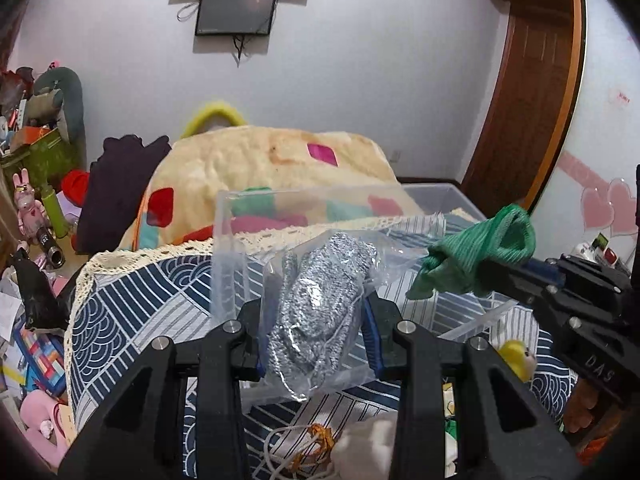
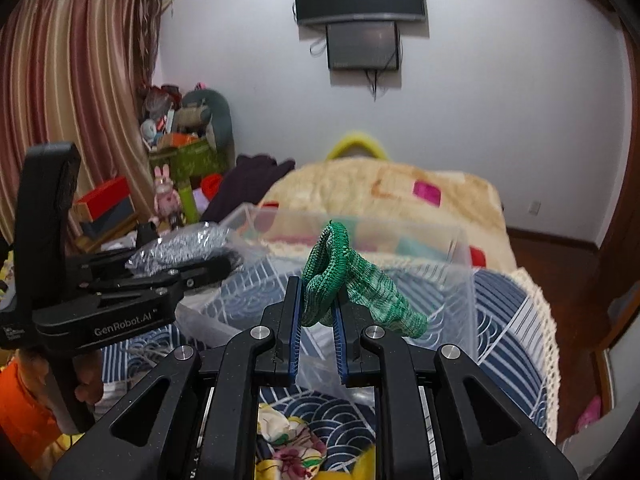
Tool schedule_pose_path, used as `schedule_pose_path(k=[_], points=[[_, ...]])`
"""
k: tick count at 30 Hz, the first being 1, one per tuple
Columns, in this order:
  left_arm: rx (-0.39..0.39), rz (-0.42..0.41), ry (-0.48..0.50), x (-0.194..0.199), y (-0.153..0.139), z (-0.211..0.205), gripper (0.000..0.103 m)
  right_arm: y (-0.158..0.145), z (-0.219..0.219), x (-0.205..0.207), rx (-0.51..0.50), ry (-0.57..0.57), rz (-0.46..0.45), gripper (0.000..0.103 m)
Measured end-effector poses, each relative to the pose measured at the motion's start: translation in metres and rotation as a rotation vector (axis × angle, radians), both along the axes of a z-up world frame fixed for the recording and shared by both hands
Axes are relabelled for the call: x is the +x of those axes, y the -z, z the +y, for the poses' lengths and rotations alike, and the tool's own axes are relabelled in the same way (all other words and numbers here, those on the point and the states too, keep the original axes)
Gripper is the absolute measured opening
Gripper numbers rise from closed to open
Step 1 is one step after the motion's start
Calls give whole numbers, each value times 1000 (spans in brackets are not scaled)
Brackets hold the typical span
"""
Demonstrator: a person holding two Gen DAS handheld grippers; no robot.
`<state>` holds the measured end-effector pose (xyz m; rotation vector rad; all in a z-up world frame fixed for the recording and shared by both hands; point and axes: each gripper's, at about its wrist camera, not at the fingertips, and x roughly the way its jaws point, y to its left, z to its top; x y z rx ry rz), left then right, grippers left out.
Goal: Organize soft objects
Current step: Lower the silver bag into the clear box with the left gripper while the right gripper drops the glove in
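Left wrist view: the left gripper [image 1: 316, 312] clamps a bagged silver scrubber [image 1: 320, 300] above the clear plastic bin [image 1: 228, 240]. The right gripper [image 2: 316, 312], also over that bin, pinches a green knitted sock [image 2: 352, 288].

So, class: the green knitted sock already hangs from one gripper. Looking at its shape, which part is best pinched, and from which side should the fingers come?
Pinch the doubled cuff of the green sock, as the right gripper does now, coming from below with a finger on each flat face. The cuff's ribbed band is thicker than the rest, so it likely slips less, and the foot hangs free to the side above the clear plastic bin.
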<state>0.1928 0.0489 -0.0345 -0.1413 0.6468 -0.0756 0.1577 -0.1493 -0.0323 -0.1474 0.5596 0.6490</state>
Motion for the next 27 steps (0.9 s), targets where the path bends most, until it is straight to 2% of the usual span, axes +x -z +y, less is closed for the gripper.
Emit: schedule_pose_path(k=[8, 11, 13, 15, 18, 21, 27], points=[[5, 93, 36, 14, 13, -7, 38, 15, -2, 8, -45, -7, 70, 13], [25, 96, 38, 12, 13, -11, 49, 16, -4, 7, -62, 5, 61, 14], [28, 93, 39, 10, 11, -12, 62, 14, -5, 8, -64, 3, 64, 19], [13, 85, 51, 6, 7, -11, 65, 13, -7, 8, -62, 7, 57, 34], [27, 65, 45, -1, -1, -12, 67, 8, -13, 3, -54, 20, 20, 51], [51, 33, 36, -12, -10, -13, 73, 0, -21, -4, -34, 29, -4, 55], [100, -37, 47, -41, -28, -24, 82, -18, -35, -15, -7, 53, -59, 57]])
